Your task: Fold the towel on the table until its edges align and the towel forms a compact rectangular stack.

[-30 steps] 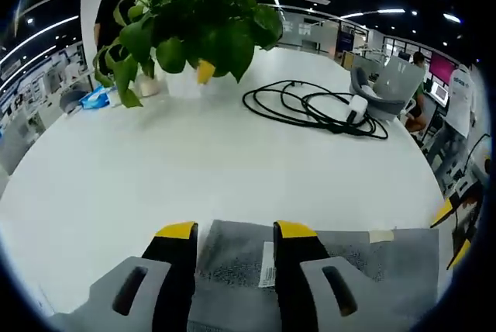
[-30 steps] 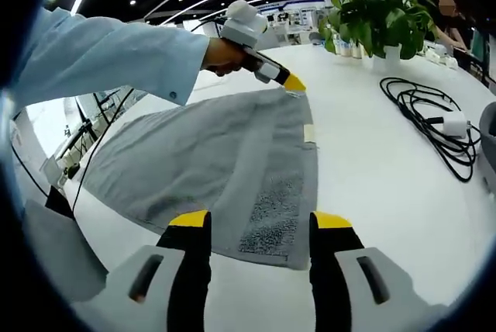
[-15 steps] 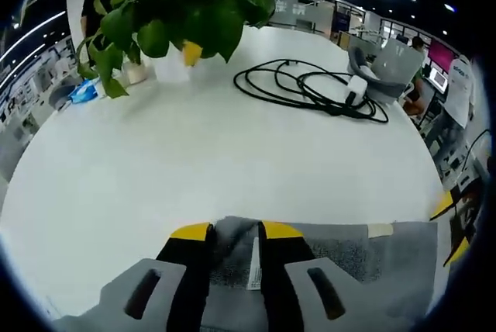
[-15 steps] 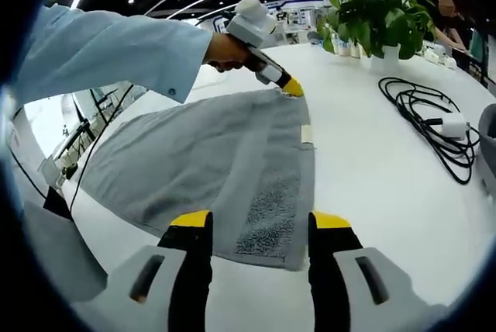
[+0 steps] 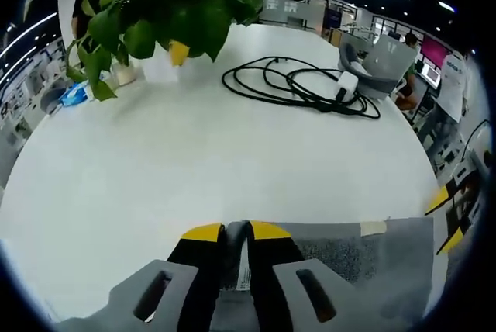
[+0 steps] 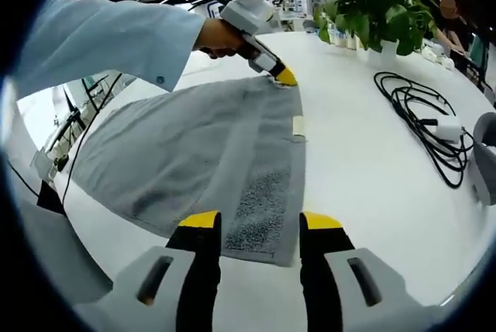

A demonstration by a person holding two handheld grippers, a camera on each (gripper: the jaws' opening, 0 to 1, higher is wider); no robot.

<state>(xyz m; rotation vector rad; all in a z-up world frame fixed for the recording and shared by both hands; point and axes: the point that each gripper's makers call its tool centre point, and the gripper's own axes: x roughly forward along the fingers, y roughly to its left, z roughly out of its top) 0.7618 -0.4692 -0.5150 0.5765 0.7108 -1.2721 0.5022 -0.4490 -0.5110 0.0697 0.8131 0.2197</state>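
Observation:
A grey towel (image 6: 186, 142) lies spread on the white table (image 6: 364, 153). Its far corner with a white label sits pinched between my left gripper's (image 5: 236, 233) jaws, which are shut on it. In the right gripper view that left gripper (image 6: 280, 76) shows at the towel's far corner, held by a hand in a light blue sleeve (image 6: 101, 37). My right gripper (image 6: 262, 221) stands open, its yellow-tipped jaws on either side of the towel's near corner. The towel (image 5: 353, 250) runs off to the right in the left gripper view, where the right gripper's yellow tips (image 5: 443, 219) show.
A potted green plant (image 5: 170, 6) stands at the far side of the table. A coiled black cable (image 5: 298, 88) with a white adapter (image 5: 348, 84) lies to its right, beside a grey object (image 5: 380, 57). The table edge drops off left of the towel.
My left gripper's jaws have come together on the towel's corner. The right gripper's jaws have narrowed a little around the near corner.

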